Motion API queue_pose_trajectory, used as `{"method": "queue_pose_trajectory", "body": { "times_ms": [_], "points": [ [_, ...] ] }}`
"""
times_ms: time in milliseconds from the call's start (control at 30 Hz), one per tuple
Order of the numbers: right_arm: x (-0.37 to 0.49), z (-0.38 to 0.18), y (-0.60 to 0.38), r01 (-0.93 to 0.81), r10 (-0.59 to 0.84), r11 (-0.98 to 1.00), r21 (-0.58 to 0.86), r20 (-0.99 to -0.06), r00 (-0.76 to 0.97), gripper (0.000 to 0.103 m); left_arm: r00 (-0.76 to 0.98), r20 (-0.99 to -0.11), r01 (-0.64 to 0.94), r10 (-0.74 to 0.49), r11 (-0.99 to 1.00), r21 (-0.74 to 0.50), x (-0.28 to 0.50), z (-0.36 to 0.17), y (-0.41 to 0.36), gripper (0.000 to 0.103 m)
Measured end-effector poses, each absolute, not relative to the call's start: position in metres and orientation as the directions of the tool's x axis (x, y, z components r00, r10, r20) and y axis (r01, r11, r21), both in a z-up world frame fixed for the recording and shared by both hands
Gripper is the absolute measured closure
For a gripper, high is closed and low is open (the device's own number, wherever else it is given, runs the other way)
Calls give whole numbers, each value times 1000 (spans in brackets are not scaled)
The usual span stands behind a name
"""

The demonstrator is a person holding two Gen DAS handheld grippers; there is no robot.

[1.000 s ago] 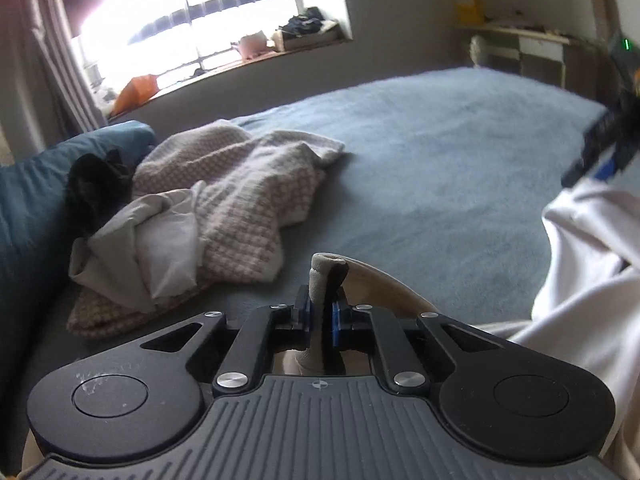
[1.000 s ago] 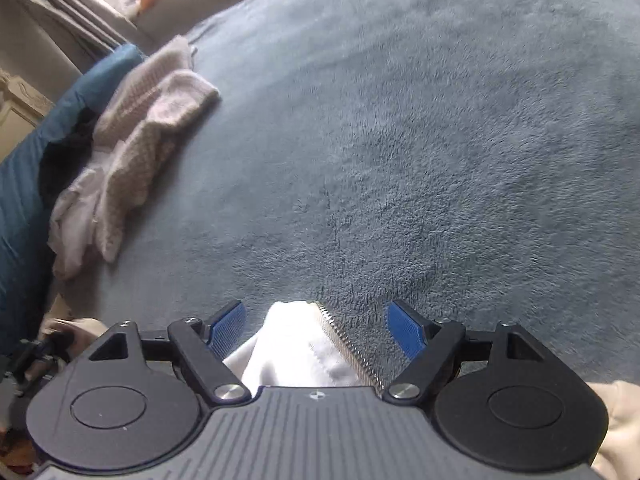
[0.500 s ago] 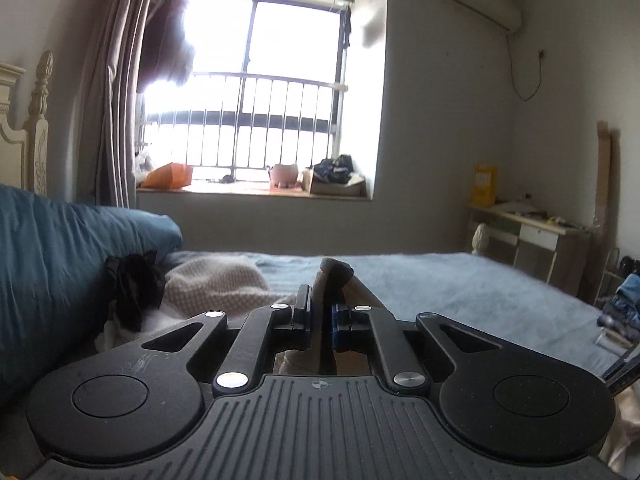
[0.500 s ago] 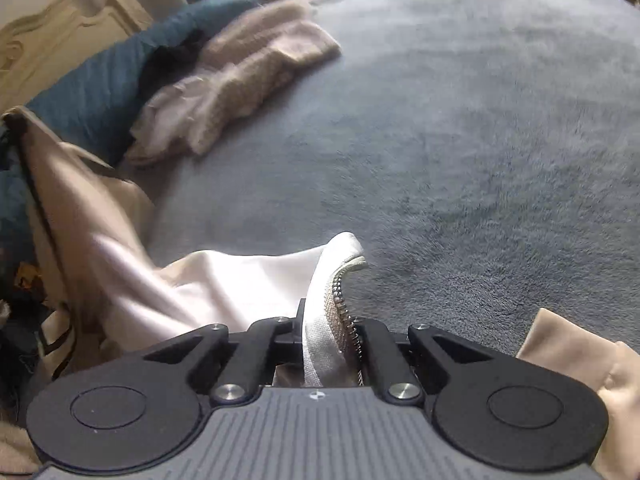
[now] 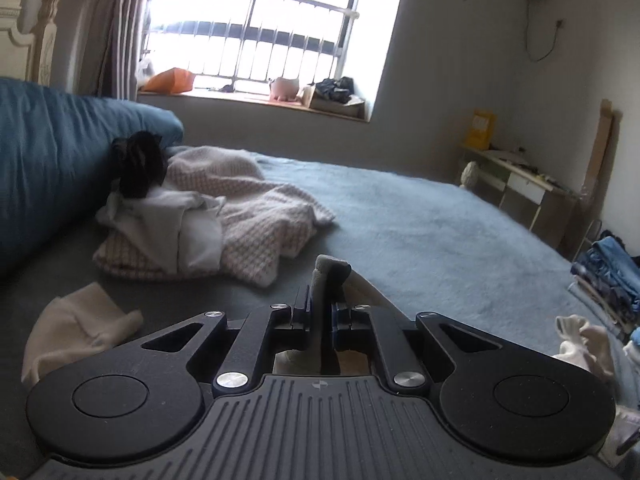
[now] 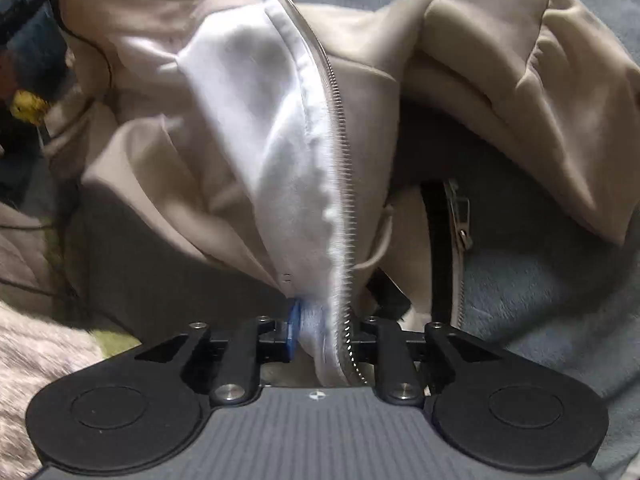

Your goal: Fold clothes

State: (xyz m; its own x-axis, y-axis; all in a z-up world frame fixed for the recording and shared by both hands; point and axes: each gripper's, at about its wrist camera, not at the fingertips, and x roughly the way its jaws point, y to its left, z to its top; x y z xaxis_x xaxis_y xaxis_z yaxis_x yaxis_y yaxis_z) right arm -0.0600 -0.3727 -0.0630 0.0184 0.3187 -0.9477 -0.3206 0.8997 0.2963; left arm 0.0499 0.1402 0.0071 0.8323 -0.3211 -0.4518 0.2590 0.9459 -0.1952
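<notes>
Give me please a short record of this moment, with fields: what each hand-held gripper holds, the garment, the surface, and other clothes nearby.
left hand-held gripper: shut on a fold of beige fabric
right hand-held gripper: shut on the zipper edge, at the white lining
garment: beige zip jacket, unfolded, hanging bunched in front of the right wrist camera
surface: blue-grey bed cover
other clothes: pink knit piece with white and black items on it, heaped by the blue pillow; small cream cloth lying apart
fold progress: not yet folded
</notes>
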Motion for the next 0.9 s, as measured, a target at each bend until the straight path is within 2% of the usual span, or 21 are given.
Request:
{"method": "queue_pose_trajectory", "body": {
  "times_ms": [133,200,267,333,400,500,667,733,833,900],
  "points": [
    [-51,-11,-386,-365,411,869,334,-899,155,62,837,-461,239,-295,955,-177,40,9,152,96],
    [-44,18,-384,-409,491,833,372,-839,236,39,838,-463,238,-289,957,-167,31,11,154,96],
    [-33,35,-376,-430,589,784,448,-756,285,27,840,-461,236,-286,958,-165,25,11,154,96],
    [-19,37,-353,-463,666,725,511,-690,282,22,843,-456,233,-285,958,-167,22,10,153,96],
    [-7,32,-331,-481,632,752,451,-702,329,16,846,-451,229,-284,958,-173,21,8,152,96],
    [24,9,-300,-437,511,838,326,-748,423,16,846,-448,231,-289,956,-181,18,6,152,96],
    [82,-46,-305,-148,546,828,542,-716,434,16,845,-447,237,-292,955,-176,13,5,154,95],
    [99,-67,-302,-77,555,815,574,-737,386,16,845,-449,231,-290,956,-181,12,3,156,95],
    [108,-86,-292,-64,614,779,623,-739,277,18,844,-454,221,-284,957,-189,12,0,159,95],
    [102,-78,-281,-136,587,807,575,-755,291,18,842,-460,217,-283,957,-192,12,-3,161,95]
  ]
}}
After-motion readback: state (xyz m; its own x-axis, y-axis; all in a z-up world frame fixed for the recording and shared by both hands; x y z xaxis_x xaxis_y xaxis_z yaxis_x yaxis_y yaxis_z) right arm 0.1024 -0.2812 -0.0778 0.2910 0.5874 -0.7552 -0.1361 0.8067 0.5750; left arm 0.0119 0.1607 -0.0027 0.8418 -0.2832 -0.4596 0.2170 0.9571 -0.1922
